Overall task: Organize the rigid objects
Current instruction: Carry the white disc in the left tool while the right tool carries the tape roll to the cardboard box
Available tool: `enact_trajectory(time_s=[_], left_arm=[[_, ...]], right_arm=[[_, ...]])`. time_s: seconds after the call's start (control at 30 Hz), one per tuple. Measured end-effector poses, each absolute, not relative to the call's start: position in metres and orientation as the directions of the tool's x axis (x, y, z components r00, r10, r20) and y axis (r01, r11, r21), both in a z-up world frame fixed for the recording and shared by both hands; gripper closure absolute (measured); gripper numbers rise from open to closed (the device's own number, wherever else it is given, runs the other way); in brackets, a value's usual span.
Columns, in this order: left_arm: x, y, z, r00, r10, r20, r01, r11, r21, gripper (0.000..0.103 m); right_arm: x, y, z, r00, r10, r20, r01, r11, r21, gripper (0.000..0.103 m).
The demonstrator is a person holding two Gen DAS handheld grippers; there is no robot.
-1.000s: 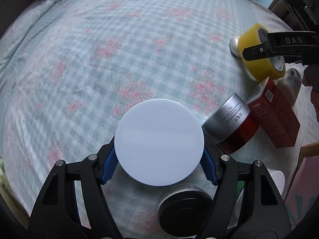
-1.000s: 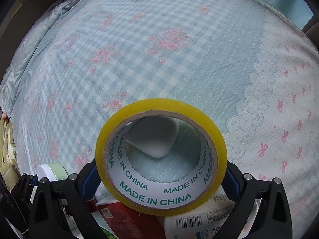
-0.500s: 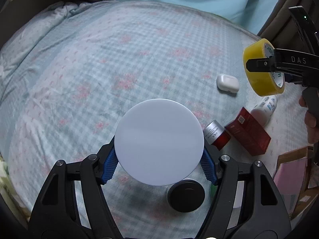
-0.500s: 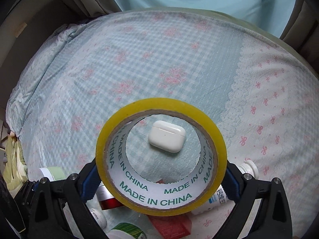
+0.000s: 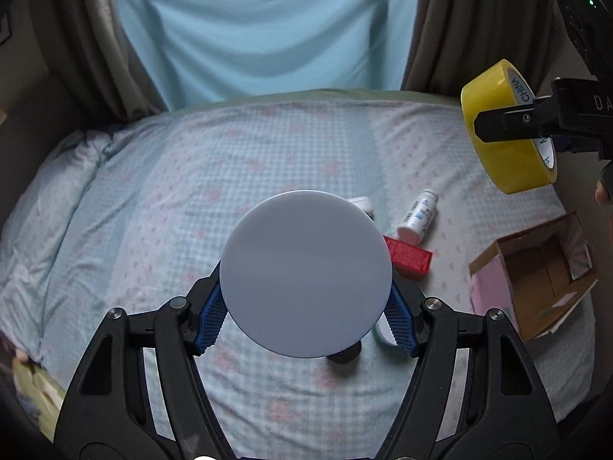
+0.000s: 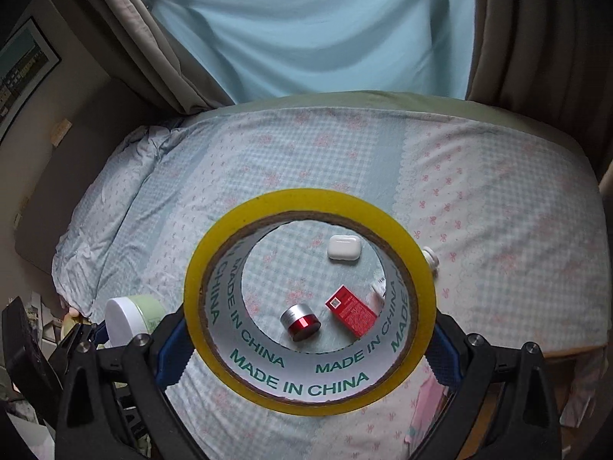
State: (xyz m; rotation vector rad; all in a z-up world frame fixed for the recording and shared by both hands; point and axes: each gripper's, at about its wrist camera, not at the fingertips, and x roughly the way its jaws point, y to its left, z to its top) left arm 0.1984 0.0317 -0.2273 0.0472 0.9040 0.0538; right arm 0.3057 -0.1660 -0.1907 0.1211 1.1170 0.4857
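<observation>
We see a smooth matt white plastic lid (image 5: 305, 273), glossy yellow tape (image 6: 309, 303) on a cardboard core, checked cloth bedding (image 6: 268, 161).

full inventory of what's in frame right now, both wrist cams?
jar with white lid: 1, white lid, pale green body, held in left gripper above the bed
tape roll: 1, yellow, "MADE IN CHINA" on its core, held in right gripper
earbud case: 1, white, on the bed
small jar: 1, red with silver lid, on the bed beside the red box
red box: 1, lying flat on the bed
white bottle: 1, lying on its side behind the red box
dark jar: 1, black, mostly hidden under the held jar
cardboard box: 1, brown and pink, open, right edge of the bed
bedspread: 1, blue check with pink flowers
curtains: light blue, grey-brown at the sides
left gripper: 1, black, blue pads
right gripper: 1, black, blue pads
</observation>
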Motion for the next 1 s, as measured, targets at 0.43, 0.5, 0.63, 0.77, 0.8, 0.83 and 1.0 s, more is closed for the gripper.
enact_trajectory(time_s=[0.43,0.5,0.63,0.77,0.8,0.83,1.0], left_arm=[[0.192,-0.118,-0.163,0.638,-0.132,-0.759,0.177,0.984,-0.022,0.035],[0.196,-0.146,-0.161,0.631,-0.154,-0.761,0.201,0.979,-0.032,0.035],[0.207,-0.199,-0.167,0.599,-0.185,-0.779,0.231,0.971,-0.053,0.035],[0.219,-0.245,-0.188,0.556,-0.198,-0.807,0.246,0.967,-0.068,0.035],[0.221,-0.253,-0.195,0.542,-0.198,-0.816,0.247,0.966,-0.07,0.035],[0.225,-0.262,-0.203,0.526,-0.195,-0.828,0.248,0.966,-0.07,0.035],[0.24,-0.299,-0.238,0.464,-0.173,-0.869,0.253,0.966,-0.057,0.035]], right_arm=[[0.237,-0.332,-0.138,0.416,0.312,-0.854,-0.244,0.943,0.225,0.004],[0.232,-0.359,-0.142,0.406,0.299,-0.864,-0.255,0.945,0.207,0.004],[0.23,-0.406,-0.157,0.377,0.268,-0.887,-0.266,0.948,0.174,0.004],[0.233,-0.448,-0.182,0.34,0.25,-0.906,-0.267,0.95,0.162,0.004],[0.234,-0.457,-0.19,0.33,0.247,-0.911,-0.265,0.951,0.162,0.004],[0.237,-0.465,-0.199,0.317,0.244,-0.917,-0.264,0.951,0.162,0.004],[0.245,-0.488,-0.236,0.262,0.23,-0.937,-0.3,0.942,0.148,0.004]])
